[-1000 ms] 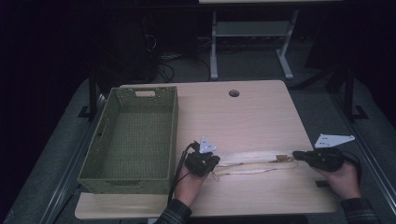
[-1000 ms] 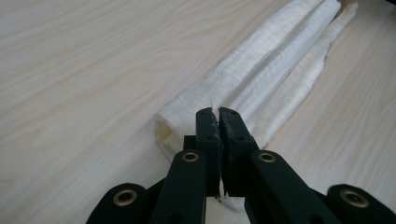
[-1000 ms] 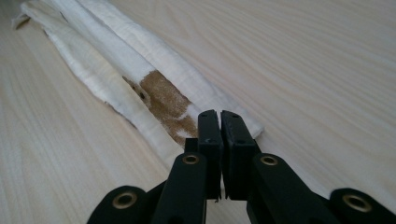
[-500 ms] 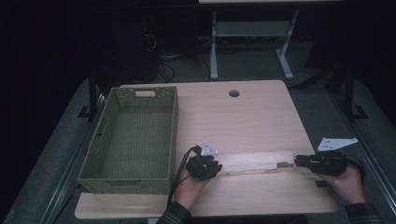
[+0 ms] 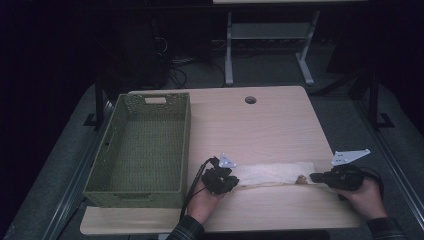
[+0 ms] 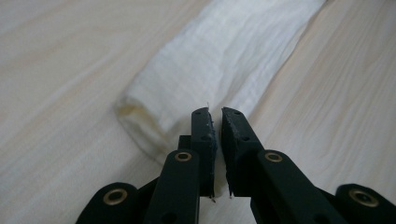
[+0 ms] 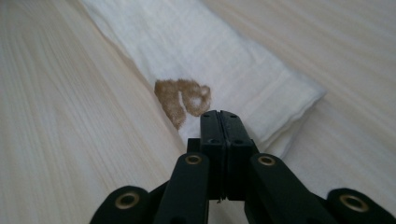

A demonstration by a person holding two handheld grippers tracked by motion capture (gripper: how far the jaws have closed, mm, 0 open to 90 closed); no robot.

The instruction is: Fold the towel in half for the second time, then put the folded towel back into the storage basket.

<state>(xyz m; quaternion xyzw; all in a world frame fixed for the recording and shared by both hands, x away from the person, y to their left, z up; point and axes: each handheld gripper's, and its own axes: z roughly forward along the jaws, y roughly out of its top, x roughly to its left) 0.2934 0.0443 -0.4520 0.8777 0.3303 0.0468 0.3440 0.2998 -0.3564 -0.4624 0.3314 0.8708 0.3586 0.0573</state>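
Observation:
A white cloth point(image 5: 275, 172), folded into a long narrow strip, lies flat on the wooden table point(image 5: 260, 130) near its front edge. A brown stain point(image 7: 184, 98) marks its right end. My left gripper point(image 5: 235, 183) sits at the strip's left end; in the left gripper view its jaws point(image 6: 215, 114) are pinched on the cloth's point(image 6: 224, 60) near edge with only a thin slit between them. My right gripper point(image 5: 312, 176) holds the right end, its jaws point(image 7: 219, 114) shut tight on the cloth's point(image 7: 210, 51) edge just below the stain.
A green woven basket point(image 5: 185, 145) stands empty on the table's left side, close to my left hand. A round cable hole point(image 5: 250, 100) sits near the far edge. Dark floor and desk legs point(image 5: 228, 50) lie beyond the table.
The cloth has been drawn out straighter and laid flat. Both grippers have shifted toward the near edge, and the right one has moved further right.

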